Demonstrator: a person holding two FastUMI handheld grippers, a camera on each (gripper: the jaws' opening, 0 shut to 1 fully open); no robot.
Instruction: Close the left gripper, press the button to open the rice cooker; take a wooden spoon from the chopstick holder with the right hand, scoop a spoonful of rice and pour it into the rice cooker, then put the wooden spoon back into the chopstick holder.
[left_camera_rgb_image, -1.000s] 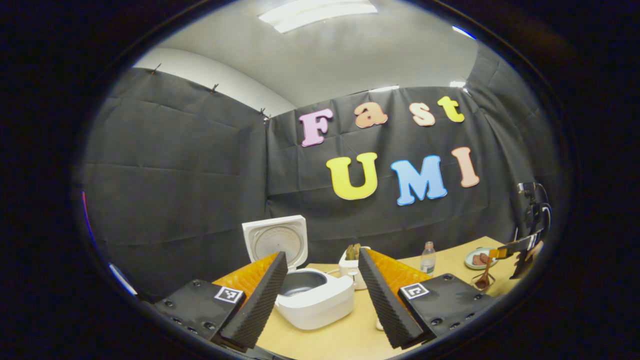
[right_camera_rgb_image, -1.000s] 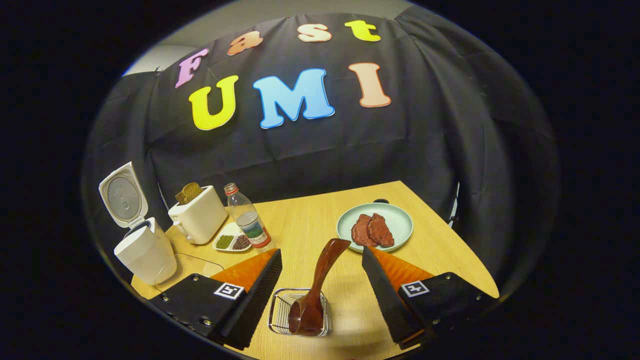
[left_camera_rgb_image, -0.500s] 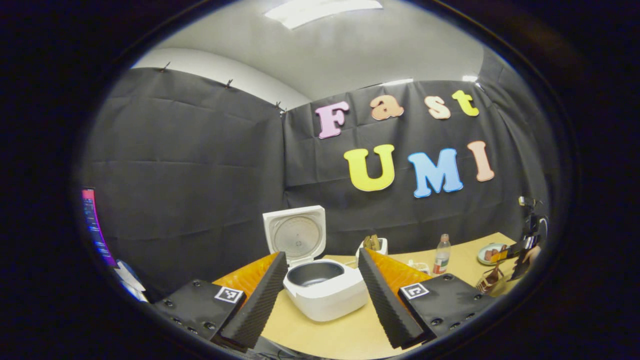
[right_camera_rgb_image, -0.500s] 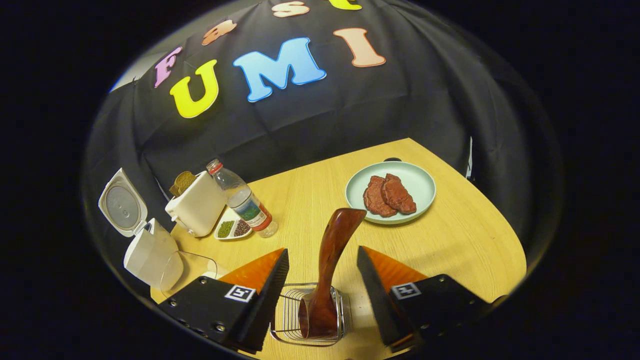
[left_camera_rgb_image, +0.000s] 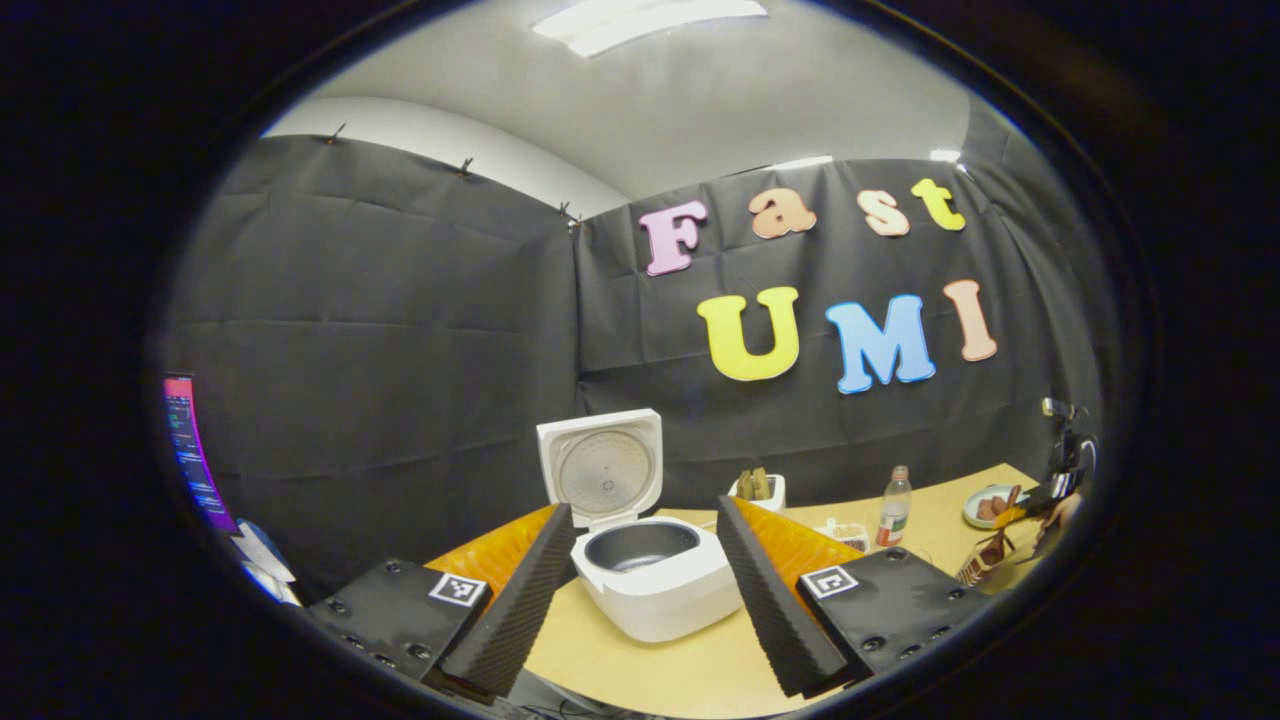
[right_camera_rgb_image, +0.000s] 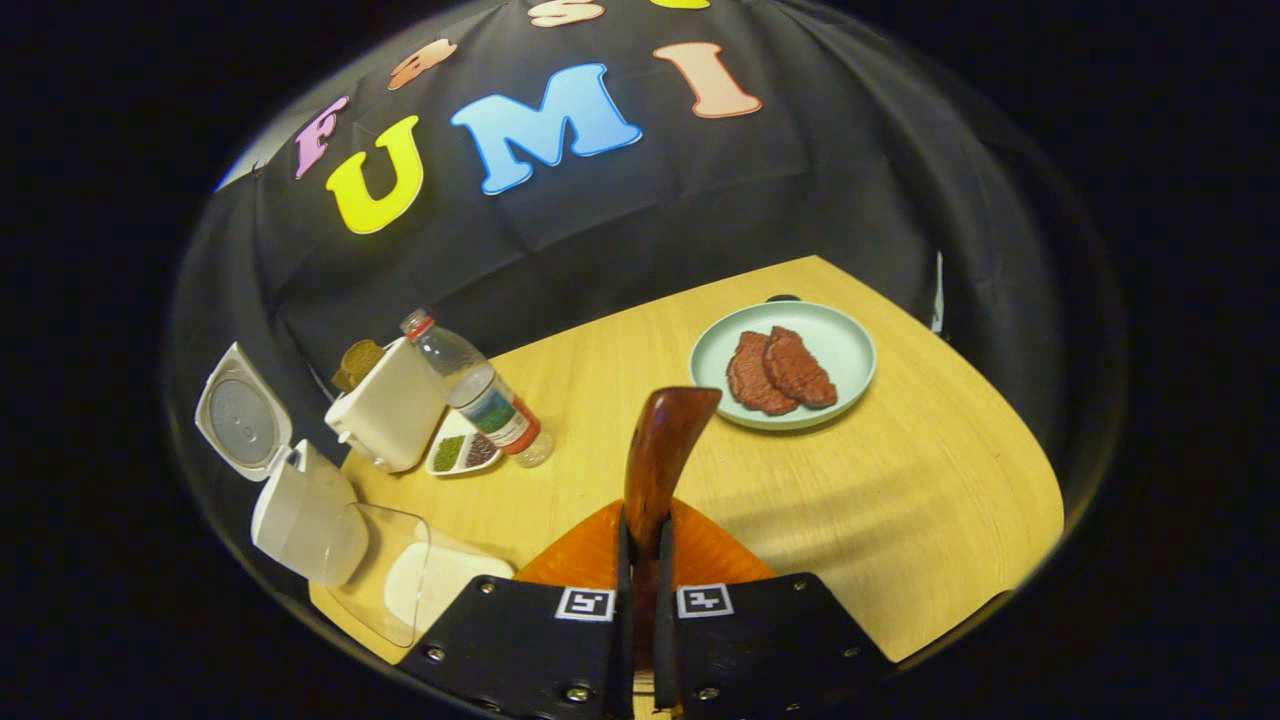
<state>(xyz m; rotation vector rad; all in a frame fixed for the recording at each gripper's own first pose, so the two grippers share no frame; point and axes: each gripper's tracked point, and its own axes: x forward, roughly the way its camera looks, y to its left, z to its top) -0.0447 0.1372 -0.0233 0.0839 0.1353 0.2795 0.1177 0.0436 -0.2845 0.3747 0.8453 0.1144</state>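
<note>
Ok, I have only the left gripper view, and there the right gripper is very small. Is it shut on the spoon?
Observer: Yes. In the right gripper view the right gripper is shut on the spoon, with both fingers pressing the handle.
Operator: Where is the rice?
Observer: A clear tub stands right beside the cooker. The white heap in it looks like rice.
Operator: And what lies on the plate?
Observer: The plate holds two brown slices of meat, side by side.
</note>
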